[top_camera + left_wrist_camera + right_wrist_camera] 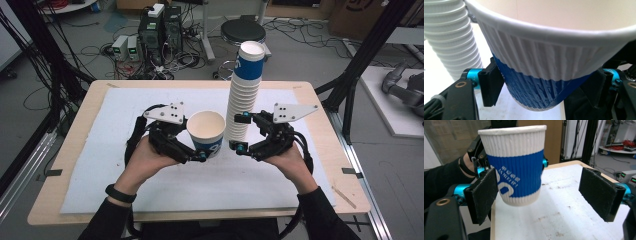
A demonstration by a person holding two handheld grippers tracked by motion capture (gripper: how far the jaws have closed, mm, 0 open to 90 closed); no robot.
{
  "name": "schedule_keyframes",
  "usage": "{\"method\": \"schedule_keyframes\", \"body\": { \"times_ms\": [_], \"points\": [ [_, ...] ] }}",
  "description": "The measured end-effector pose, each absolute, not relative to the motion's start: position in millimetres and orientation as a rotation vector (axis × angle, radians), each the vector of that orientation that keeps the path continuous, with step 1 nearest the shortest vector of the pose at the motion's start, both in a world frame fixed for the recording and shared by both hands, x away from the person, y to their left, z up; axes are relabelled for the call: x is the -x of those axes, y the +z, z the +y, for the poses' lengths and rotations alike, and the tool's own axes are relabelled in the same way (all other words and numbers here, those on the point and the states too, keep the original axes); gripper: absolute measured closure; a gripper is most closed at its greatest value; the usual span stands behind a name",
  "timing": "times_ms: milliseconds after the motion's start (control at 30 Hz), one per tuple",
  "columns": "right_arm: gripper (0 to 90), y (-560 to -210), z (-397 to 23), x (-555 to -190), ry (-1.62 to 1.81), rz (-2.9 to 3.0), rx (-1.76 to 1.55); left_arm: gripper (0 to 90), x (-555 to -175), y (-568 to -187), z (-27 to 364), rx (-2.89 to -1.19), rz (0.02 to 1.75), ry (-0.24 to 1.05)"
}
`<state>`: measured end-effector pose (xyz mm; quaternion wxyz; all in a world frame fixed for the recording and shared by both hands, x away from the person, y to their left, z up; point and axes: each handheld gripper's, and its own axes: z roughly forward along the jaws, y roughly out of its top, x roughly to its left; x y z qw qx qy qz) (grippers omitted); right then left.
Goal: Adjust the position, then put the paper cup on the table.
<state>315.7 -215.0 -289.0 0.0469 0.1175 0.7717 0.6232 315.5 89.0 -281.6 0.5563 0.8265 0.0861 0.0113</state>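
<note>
**Single cup held off the desk beside the stack**

The left gripper (200, 156) has its fingers (489, 85) clenched on the lower blue band of a ribbed paper cup (206, 133), one pad on each side of the cup wall. The cup hangs clear of the white mat (150, 185) that covers the desk (80, 125), just left of the stack of cups (244, 95) and close to it without clearly touching. Its long axis runs nearly upright, tilted slightly, with the open mouth facing up and the narrow base pointing down toward the mat. In the right gripper view the same cup (515, 165) stands upright with white printing on the blue band.

The stack of cups stands on the mat, rising tall with its open end at the top and leaning a little to the right in the high view.

The right gripper (239, 132) sits at the foot of the stack with its fingers (600, 193) released and spread wide; in the high view they stand either side of the stack's base, not pressing on it.
</note>
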Motion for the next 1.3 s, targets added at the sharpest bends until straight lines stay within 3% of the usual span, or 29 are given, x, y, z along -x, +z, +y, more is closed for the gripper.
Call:
{"method": "schedule_keyframes", "body": {
  "times_ms": [1300],
  "points": [
    [16.0,-286,-232,-317,1.805,2.316,-0.385,26.9,-313,-268,106,-1.936,0.252,0.105]
  ]
}}
